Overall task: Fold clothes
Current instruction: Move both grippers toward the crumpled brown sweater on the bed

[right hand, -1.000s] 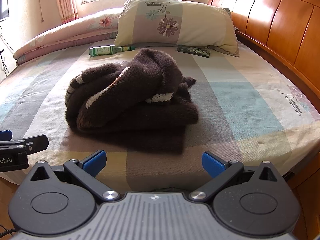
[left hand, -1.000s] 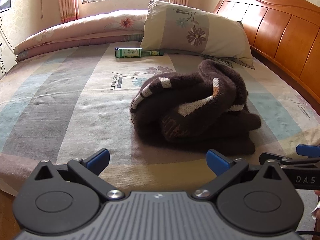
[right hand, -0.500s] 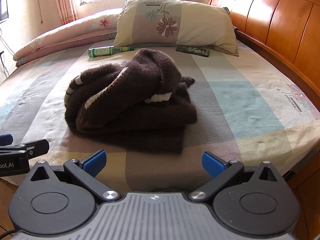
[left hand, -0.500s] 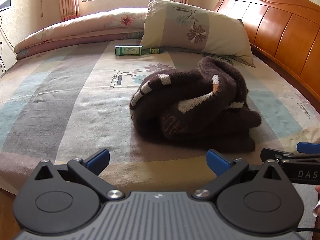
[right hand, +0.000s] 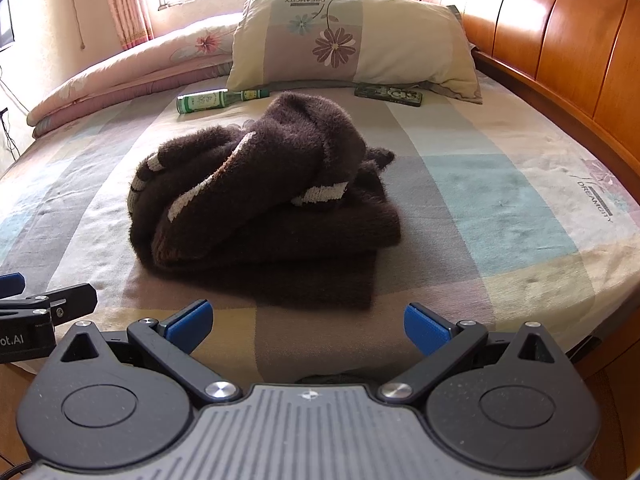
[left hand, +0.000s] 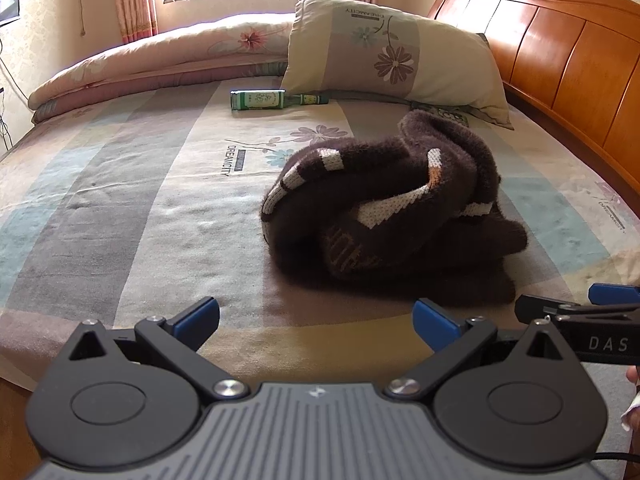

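Note:
A dark brown fuzzy garment with white stripes point(left hand: 384, 216) point(right hand: 260, 204) lies bunched in a heap on the bed, its lower layers flat and a rolled part piled on top. My left gripper point(left hand: 316, 320) is open near the bed's front edge, short of the heap and empty. My right gripper point(right hand: 308, 324) is open too, also short of the heap with nothing between its fingers. Each gripper shows at the side of the other's view.
The bed point(left hand: 120, 208) has a striped sheet. A green glass bottle point(left hand: 272, 100) point(right hand: 212, 100) lies near the pillow point(left hand: 396, 56) point(right hand: 352, 40). A dark phone-like case point(right hand: 388, 95) rests by the pillow. A wooden headboard point(left hand: 560, 56) runs along the right; a folded quilt point(left hand: 168, 60) lies at the back.
Both views have crept slightly forward and down toward the bed. The garment has not moved and both grippers stay open.

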Demonstrator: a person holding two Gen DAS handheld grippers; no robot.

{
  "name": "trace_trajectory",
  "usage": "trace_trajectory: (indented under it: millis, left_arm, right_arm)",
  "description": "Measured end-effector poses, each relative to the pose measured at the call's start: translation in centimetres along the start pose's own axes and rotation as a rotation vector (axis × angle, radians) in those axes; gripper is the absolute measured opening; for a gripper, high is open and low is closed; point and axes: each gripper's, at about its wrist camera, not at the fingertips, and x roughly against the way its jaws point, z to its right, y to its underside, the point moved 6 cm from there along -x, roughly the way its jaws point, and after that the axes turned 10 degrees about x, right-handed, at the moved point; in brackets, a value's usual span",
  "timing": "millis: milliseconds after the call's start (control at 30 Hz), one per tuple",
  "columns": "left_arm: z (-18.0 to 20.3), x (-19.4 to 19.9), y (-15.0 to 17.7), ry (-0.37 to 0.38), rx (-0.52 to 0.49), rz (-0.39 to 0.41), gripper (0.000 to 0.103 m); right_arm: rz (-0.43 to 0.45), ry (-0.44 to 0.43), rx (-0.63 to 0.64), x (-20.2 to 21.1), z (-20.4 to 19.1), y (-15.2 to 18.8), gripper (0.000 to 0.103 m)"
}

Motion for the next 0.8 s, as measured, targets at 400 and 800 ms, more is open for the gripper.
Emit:
trace_trajectory:
  millis: [400, 800]
  left_arm:
    - [0.1, -1.2, -0.1, 0.016, 0.008, -0.026, 0.102]
    - [-0.3, -2.4, -0.6, 0.026, 0.025, -0.042, 0.102]
  right_arm:
    - [-0.019, 0.02, 0.014, -0.9, -0.1, -0.3, 0.103]
    - [-0.031, 0.032, 0.029, -1.5, -0.3, -0.8, 0.103]
